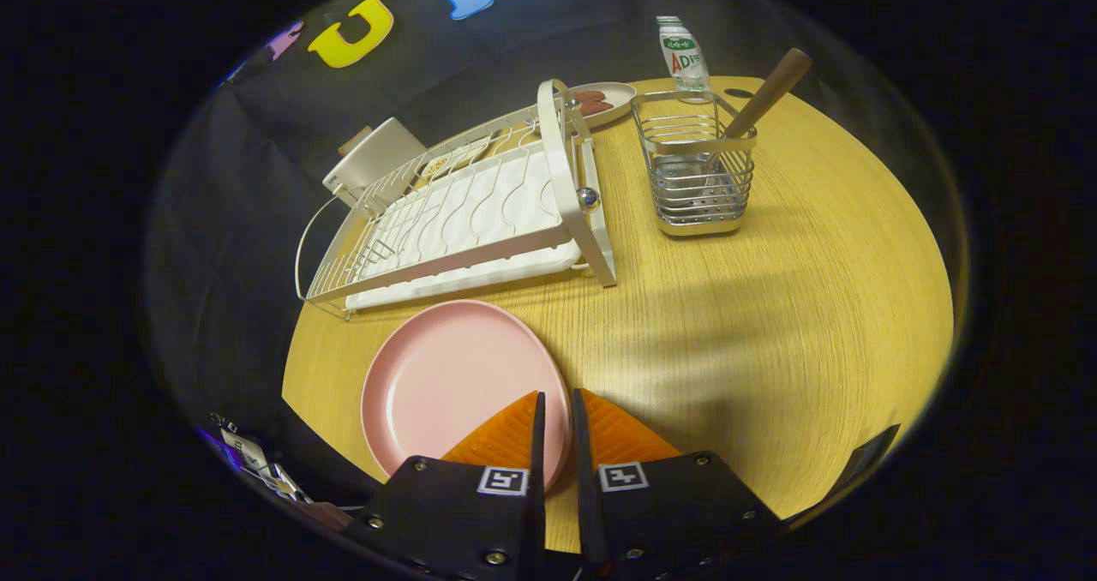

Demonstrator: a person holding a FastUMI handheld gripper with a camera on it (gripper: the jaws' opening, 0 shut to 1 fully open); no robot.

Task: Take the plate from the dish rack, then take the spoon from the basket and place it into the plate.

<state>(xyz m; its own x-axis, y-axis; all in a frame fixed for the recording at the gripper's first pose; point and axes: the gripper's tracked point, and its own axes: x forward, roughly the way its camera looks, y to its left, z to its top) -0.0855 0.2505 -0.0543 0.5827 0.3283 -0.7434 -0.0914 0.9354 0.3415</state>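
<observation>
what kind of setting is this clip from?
Likely a staged kitchen-style tabletop in a recording booth: a white dish rack, a wire basket holding a wooden-handled spoon, and a pink plate on a round wooden table. The gripper hangs nearly closed by the plate's rim, gripping nothing.

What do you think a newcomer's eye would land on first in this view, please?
Most likely the pink plate, lying flat on the wooden table just ahead of the gripper, whose fingers stand nearly closed over the plate's near rim. Next comes the white dish rack beyond the plate, and to its right the wire basket with a wooden-handled spoon leaning out of it.
</observation>
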